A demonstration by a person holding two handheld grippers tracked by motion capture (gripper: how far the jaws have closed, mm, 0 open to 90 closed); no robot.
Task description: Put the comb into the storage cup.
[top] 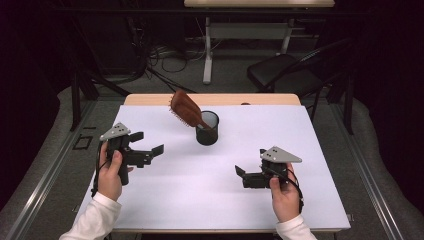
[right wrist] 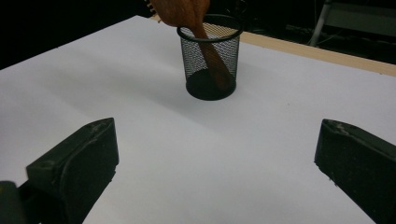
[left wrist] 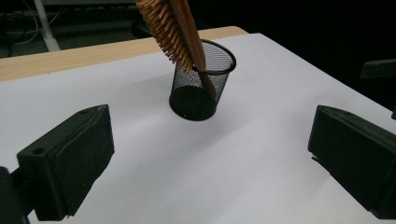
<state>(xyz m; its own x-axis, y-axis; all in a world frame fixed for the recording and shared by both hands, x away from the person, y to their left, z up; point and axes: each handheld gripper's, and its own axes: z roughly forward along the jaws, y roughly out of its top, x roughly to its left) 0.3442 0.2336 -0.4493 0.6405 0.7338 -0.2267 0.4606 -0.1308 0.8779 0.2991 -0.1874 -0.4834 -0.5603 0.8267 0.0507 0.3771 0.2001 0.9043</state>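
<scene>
A black mesh cup (top: 207,129) stands upright on the white table cover (top: 280,135), a bit behind the middle. A brown wooden hairbrush (top: 185,108) rests handle-down in it, its head leaning out to the back left. My left gripper (top: 148,142) is open, to the left of and nearer than the cup, with nothing between its jaws. My right gripper (top: 251,162) is open and empty to the cup's near right. The left gripper view has the cup (left wrist: 201,84) and brush (left wrist: 173,28) beyond the gripper (left wrist: 210,158). The right gripper view has the cup (right wrist: 210,60) and brush (right wrist: 187,11) past the gripper (right wrist: 215,163).
A strip of bare wooden tabletop (top: 220,99) runs along the far edge. Behind the table are a black chair (top: 285,72), a desk leg (top: 207,55) and cables on the floor. White surface lies between the grippers and the cup.
</scene>
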